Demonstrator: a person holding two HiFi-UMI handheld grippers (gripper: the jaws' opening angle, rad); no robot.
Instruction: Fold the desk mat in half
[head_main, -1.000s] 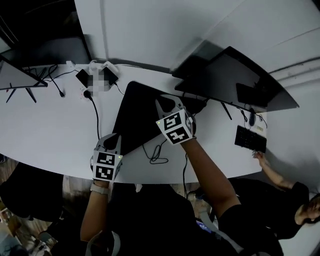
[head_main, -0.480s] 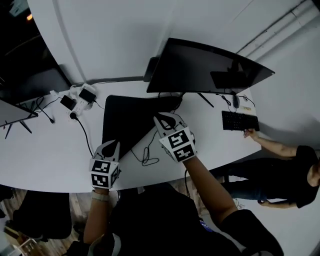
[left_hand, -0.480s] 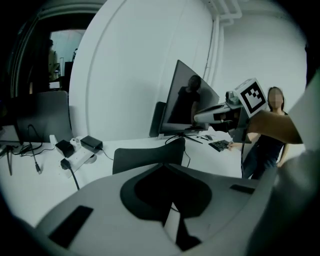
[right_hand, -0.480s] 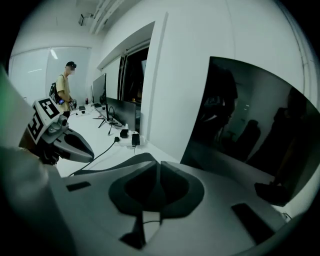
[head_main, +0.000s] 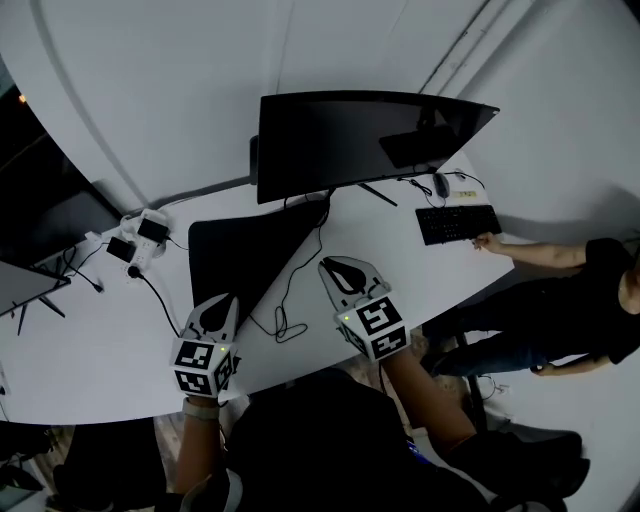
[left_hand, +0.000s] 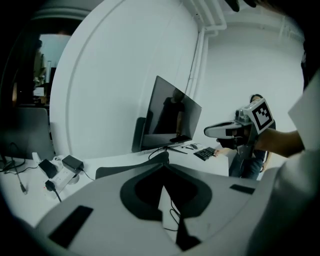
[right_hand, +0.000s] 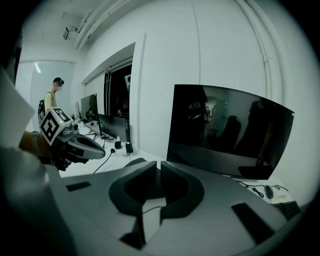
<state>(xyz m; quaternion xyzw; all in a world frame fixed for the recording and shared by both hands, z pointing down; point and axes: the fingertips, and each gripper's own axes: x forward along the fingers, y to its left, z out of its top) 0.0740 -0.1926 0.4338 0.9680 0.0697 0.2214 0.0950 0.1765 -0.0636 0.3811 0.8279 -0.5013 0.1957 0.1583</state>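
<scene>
Head view: the black desk mat (head_main: 235, 255) is lying on the white desk (head_main: 100, 325) before the monitor (head_main: 350, 135), while the left hand-held gripper (head_main: 222, 305) and right hand-held gripper (head_main: 335, 270) are hovering nearby, jaws pressed together, pinching nothing.

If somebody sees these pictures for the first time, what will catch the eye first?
Most striking is the big dark curved monitor at the back of the white desk, with the black desk mat lying before it. Nearest the camera, the left tool and the right tool hang over the desk's near side, both shut and empty. At the right, a person reaches towards a black keyboard.
</scene>
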